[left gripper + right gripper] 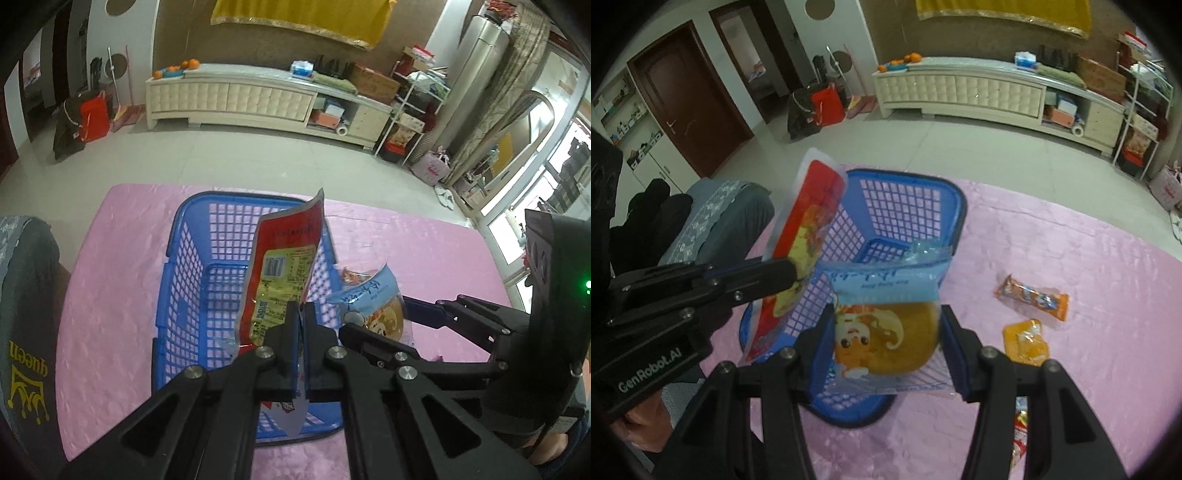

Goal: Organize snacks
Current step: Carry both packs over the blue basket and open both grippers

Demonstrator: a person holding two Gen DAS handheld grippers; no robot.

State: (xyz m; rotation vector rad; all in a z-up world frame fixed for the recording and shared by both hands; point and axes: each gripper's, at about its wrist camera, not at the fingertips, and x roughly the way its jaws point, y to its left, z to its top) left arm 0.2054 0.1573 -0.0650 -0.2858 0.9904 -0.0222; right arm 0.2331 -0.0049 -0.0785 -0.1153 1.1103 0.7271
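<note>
I'm at the drop-off step: my left gripper (301,314) pinches the red snack packet (284,266) over the blue basket (192,236), and my right gripper (886,332) clamps the blue-topped cake packet (886,325) above the basket's near rim. Next, I judge, both need lowering inside the basket before release; two orange snacks (1030,295) lie on the pink cloth (1089,258) beside it.

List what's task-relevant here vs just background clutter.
Job: blue basket; red snack packet in left gripper; blue-topped pastry packet in right gripper; orange snack bar; orange packet.
Lying about: TV cabinet; oranges; red bag.
</note>
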